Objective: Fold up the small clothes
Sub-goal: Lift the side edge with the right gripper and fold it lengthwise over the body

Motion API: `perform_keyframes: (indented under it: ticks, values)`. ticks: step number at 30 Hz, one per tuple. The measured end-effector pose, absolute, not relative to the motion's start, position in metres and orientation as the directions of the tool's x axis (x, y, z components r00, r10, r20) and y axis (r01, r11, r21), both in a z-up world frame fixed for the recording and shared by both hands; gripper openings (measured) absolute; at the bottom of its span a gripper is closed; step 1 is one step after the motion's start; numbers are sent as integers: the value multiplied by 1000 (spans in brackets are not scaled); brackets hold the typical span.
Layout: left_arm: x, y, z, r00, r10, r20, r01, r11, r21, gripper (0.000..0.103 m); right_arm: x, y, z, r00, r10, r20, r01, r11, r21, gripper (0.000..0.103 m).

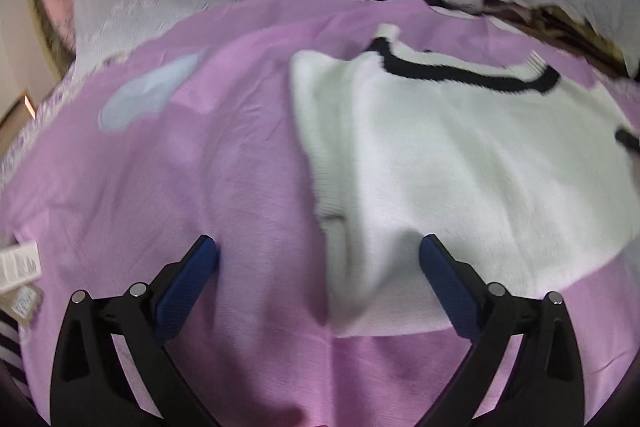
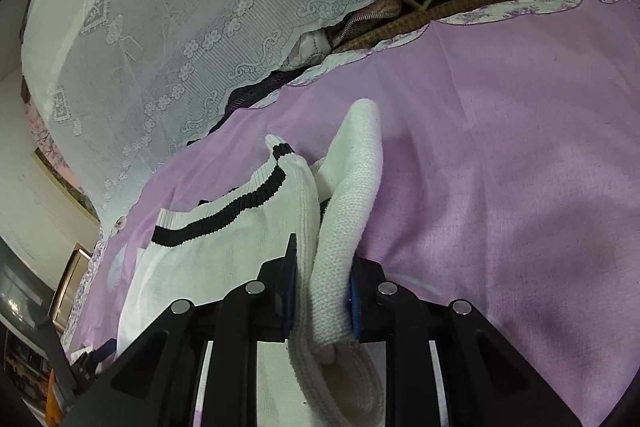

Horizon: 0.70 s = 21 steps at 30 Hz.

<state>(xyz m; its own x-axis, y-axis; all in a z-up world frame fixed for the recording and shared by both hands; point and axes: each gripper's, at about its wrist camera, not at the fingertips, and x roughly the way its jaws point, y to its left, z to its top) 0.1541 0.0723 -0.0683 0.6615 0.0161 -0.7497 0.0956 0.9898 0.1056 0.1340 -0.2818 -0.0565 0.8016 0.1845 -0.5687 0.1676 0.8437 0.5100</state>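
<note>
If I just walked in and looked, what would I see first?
The white knitted sweater with a black stripe near its edge, lying on the big purple sheet. The right gripper is shut on a bunched-up part of it, lifting the knit off the sheet, while the left gripper is open above the sweater's near edge. Behind it all, at the top of both views, hangs a white lace cloth.

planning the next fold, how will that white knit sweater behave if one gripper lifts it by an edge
Probably floppy: the white knit sweater already droops in a soft loop where the right gripper pinches it. The chunky ribbed knit looks grippy, so slipping seems unlikely. Lifted by one edge, the rest would likely drag across the purple sheet and lose its shape.
</note>
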Motion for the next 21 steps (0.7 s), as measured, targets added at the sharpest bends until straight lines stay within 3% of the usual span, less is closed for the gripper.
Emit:
perform_keyframes:
  ticks: [4,21]
  values:
    - [151,64,-67,681,46,-731,109,981,163,99,139,-274,-45,796,166,-582,182,851,492,21]
    - [152,65,-66,680,41,-733,112,981,158,99,144,-264,-32,780,139,-609,202,866,457,21]
